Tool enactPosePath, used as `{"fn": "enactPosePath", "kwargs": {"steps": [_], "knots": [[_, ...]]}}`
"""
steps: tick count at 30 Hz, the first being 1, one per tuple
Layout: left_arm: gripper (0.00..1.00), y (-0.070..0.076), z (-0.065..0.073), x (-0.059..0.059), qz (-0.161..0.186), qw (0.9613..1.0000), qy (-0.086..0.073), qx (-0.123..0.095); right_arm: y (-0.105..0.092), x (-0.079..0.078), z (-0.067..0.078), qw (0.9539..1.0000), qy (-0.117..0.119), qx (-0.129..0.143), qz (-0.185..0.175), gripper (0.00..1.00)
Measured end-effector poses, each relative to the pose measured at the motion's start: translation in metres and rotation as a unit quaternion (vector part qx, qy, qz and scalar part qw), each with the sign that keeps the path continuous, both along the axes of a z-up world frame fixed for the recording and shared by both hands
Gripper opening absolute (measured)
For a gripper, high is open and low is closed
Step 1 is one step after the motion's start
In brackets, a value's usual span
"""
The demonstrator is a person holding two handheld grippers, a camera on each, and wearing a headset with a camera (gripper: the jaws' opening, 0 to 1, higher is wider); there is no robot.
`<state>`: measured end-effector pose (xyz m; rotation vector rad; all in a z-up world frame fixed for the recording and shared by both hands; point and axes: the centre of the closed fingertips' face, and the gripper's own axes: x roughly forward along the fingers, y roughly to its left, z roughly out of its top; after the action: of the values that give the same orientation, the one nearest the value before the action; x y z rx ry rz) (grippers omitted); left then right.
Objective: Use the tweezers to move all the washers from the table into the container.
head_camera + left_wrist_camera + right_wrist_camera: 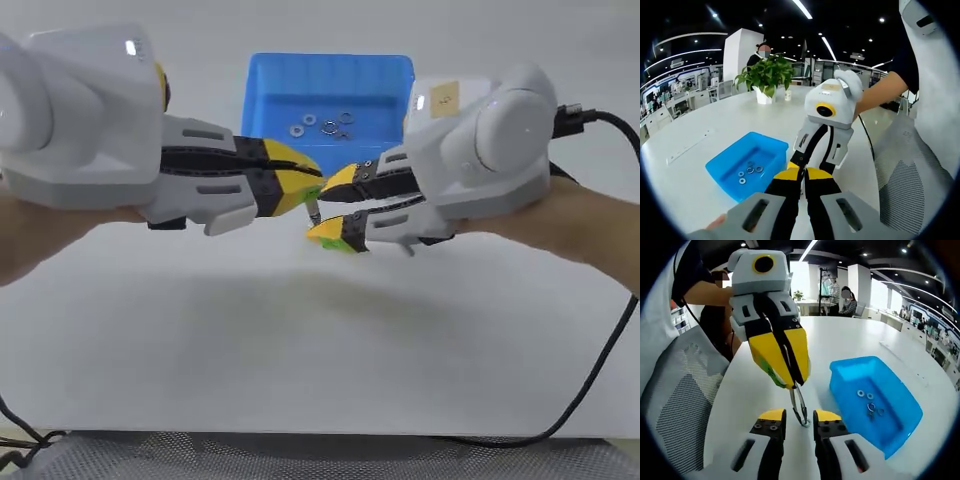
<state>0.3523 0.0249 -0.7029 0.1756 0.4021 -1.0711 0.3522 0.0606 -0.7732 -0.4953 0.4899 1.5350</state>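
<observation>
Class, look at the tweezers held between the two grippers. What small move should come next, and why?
Probably carry the left gripper over to the blue container. Its tweezers seem to pinch a washer at the tips, outside the container, where the other washers lie.

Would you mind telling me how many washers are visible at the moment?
6 washers, as far as I can tell: five lie clustered in the blue container, and one is held at the tweezers' tip. Others may be hidden.
</observation>
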Motion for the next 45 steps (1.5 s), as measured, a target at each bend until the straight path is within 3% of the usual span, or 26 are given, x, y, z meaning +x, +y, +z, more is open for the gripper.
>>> {"fn": "enactPosePath", "kwargs": {"steps": [8,18,20,25,29,45], "knots": [[0.06,-0.0028,0.0001,0.0016,-0.003,1.0000,0.001,0.000,0.0051,-0.0014,0.0018,0.9996,-0.013,-0.002,0.026,0.13],[0.06,-0.0038,-0.0001,0.0041,-0.005,1.0000,0.001,0.002,0.0050,-0.0008,0.0019,0.9995,-0.015,-0.003,0.029,0.11],[0.06,-0.0031,-0.0002,0.0062,-0.006,0.9999,-0.013,0.008,0.0050,-0.0001,0.0019,0.9995,-0.015,-0.003,0.027,0.11],[0.06,-0.0033,-0.0008,0.0070,-0.004,0.9999,-0.010,0.006,0.0044,0.0005,0.0021,0.9996,-0.014,-0.002,0.024,0.11],[0.10,-0.0031,-0.0061,0.0056,-0.006,1.0000,0.006,0.004,0.0041,0.0002,0.0022,0.9997,-0.014,-0.001,0.021,0.11],[0.13,-0.0003,-0.0047,0.0048,-0.005,1.0000,0.002,0.006,0.0028,0.0015,0.0041,0.9999,-0.012,0.004,0.011,0.11]]}}
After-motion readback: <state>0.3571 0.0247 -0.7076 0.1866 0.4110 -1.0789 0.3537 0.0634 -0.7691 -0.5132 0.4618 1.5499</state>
